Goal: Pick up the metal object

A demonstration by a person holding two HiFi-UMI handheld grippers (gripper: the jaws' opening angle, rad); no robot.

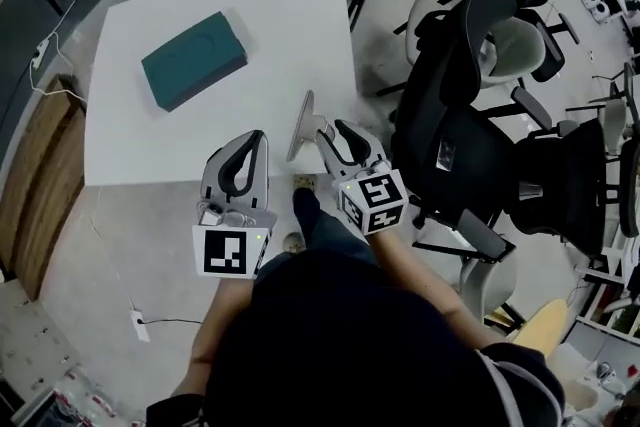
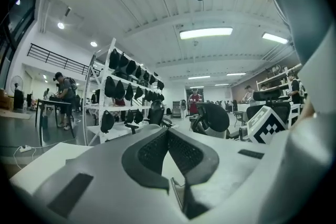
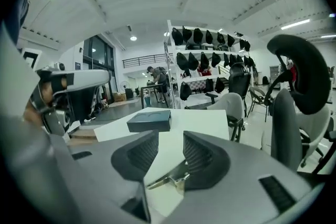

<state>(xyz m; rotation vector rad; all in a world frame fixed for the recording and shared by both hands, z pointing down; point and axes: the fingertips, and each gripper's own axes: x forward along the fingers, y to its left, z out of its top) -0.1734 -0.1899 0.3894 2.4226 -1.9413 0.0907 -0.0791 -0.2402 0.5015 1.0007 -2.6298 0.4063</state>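
The metal object [image 1: 300, 126] is a thin, long silvery piece near the front edge of the white table [image 1: 150, 140]. In the right gripper view this metal object [image 3: 167, 179] shows low in the gap between the jaws, close against the right one. My right gripper [image 1: 338, 137] is open just right of it, jaws apart with white tabletop between them. I cannot tell whether a jaw touches it. My left gripper [image 1: 243, 160] hovers at the table's front edge, left of the object, shut with its pads [image 2: 152, 150] meeting at the tips and nothing in them.
A teal box [image 1: 193, 58] lies at the table's back left; it also shows ahead as the same box [image 3: 149, 120]. Black office chairs [image 1: 480, 85] crowd the right side. A wooden board [image 1: 45, 185] lies left of the table. My foot [image 1: 308, 205] is under the front edge.
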